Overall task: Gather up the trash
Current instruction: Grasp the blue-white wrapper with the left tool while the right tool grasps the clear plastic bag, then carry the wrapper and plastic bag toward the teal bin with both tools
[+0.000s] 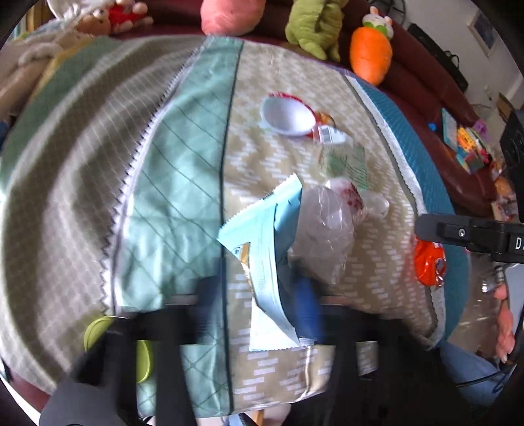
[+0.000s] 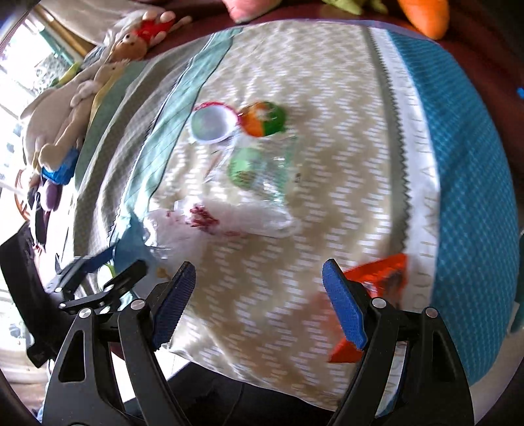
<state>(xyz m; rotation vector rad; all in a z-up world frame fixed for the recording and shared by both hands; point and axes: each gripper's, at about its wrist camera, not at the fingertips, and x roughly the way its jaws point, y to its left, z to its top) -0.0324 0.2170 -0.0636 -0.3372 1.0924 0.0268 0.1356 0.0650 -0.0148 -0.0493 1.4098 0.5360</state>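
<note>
Trash lies on a patterned quilt (image 1: 163,164). A light blue wrapper (image 1: 262,249) rests between the fingers of my left gripper (image 1: 258,304), which is blurred. Its blue right pad (image 1: 306,308) meets the wrapper's edge, while the left finger stands apart from it. A crumpled clear plastic bag (image 1: 324,236) overlaps the wrapper's right side. My right gripper (image 2: 258,295) hovers open over bare quilt with nothing between its pads. An orange wrapper (image 2: 383,272) lies just behind its right finger. Farther off sit a white cup (image 2: 211,126), an orange-green wrapper (image 2: 262,119) and a clear bag with red print (image 2: 229,219).
Plush toys line the back: an orange carrot (image 1: 371,55), a green one (image 1: 314,29), a pink one (image 1: 229,16). A brown sofa (image 1: 419,91) runs along the right. Green lids (image 1: 98,327) sit by the quilt's near left edge. A person's hand (image 1: 504,324) is at the right.
</note>
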